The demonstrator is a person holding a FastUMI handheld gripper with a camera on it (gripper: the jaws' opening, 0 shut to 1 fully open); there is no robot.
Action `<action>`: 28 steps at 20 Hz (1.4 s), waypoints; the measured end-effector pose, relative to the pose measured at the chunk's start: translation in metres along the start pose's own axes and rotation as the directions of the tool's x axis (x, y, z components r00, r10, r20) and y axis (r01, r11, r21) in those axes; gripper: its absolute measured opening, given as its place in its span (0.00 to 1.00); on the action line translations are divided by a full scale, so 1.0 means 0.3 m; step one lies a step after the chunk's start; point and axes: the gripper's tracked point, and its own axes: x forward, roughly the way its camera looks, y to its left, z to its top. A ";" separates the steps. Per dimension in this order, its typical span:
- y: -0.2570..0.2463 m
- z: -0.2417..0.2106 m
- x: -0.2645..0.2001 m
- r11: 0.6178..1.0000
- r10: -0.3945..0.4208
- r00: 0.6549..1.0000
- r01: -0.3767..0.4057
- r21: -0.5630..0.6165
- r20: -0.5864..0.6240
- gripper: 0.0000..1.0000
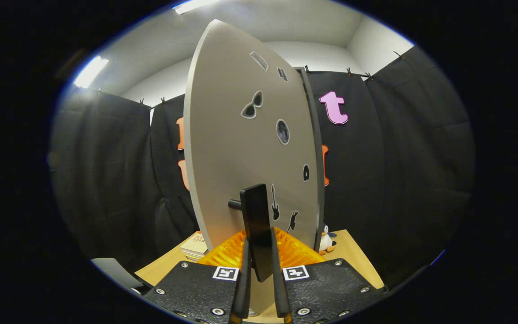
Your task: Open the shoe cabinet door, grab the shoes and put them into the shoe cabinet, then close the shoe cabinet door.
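Gripper view: the gripper (259, 263) has its two fingers pressed together on the dark flat handle (256, 222) of the shoe cabinet door (241, 148), one finger on each face of the handle, so the door is firmly in hand. The door stands upright and edge-on to the fingers, swung well out from the cabinet's frame (314, 153), whose thin edge shows just behind its right side. Whether this swing is opening or closing I cannot tell; the shoes are not something I can place from here.

To do it well, I'd say keep the squeeze square on the handle and follow the door's arc around its hinge, not pulling straight, so the handle doesn't slip out.

Around it: a stack of books (194, 248) lies at the bench's left edge just beside the door's foot, and a small penguin toy (326, 240) sits near the right, close to the frame. Either could be clipped by a wide sweep.
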 end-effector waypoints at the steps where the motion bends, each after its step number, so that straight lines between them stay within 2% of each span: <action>1: -0.027 0.000 -0.008 1.000 -0.006 1.000 0.006 0.002 0.003 0.22; 10: -0.302 -0.051 -0.095 0.991 -0.132 0.991 0.132 0.032 -0.015 0.18; 13: -0.425 -0.049 -0.119 0.979 -0.203 0.979 0.203 0.036 -0.011 0.12; 15: -0.475 -0.050 -0.112 0.978 -0.208 0.978 0.208 0.021 -0.009 0.11; 18: -0.483 -0.052 -0.127 0.984 -0.176 0.984 0.176 0.020 -0.010 0.11; 22: -0.481 -0.058 -0.135 0.984 -0.178 0.984 0.179 0.001 -0.021 0.11; 28: -0.458 -0.052 -0.221 0.959 -0.279 0.960 0.278 -0.061 -0.013 0.11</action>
